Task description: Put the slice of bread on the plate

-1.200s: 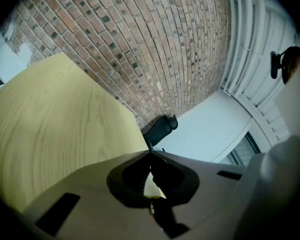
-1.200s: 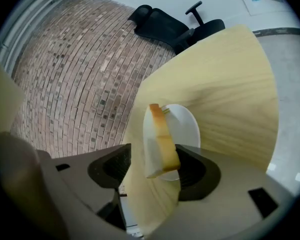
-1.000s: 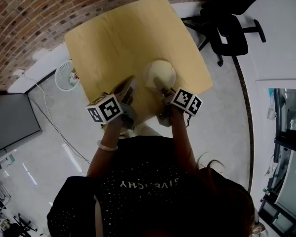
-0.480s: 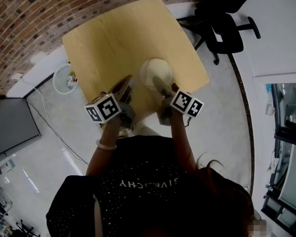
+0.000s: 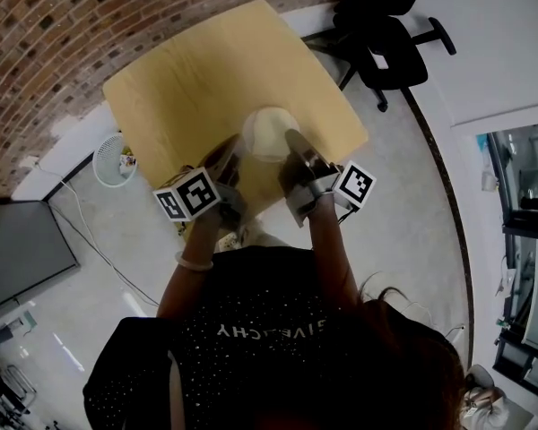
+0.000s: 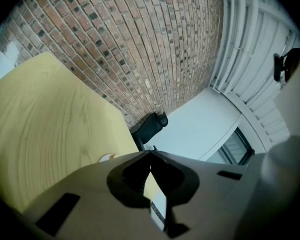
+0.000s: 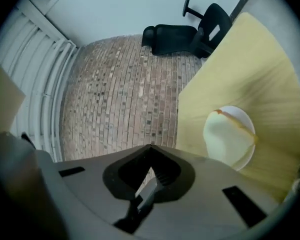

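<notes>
A pale slice of bread (image 5: 269, 131) lies on the white plate (image 5: 248, 143) near the front of the wooden table (image 5: 188, 79). The right gripper view shows the bread (image 7: 225, 136) flat on the plate (image 7: 246, 159), below and to the right of the jaws. My right gripper (image 5: 292, 139) hangs above the plate's near edge, shut, with nothing between its jaws (image 7: 150, 146). My left gripper (image 5: 236, 146) hovers just left of the plate, its jaws (image 6: 150, 151) meeting at the tips and holding nothing.
A black office chair (image 5: 386, 43) stands beyond the table's right corner. A brick wall (image 5: 54, 34) runs behind the table. A small white fan (image 5: 112, 158) sits on the floor at the left, near a dark screen (image 5: 18, 240).
My right gripper has lifted off the plate and turned, leaving the bread lying there. The left gripper has risen slightly.
</notes>
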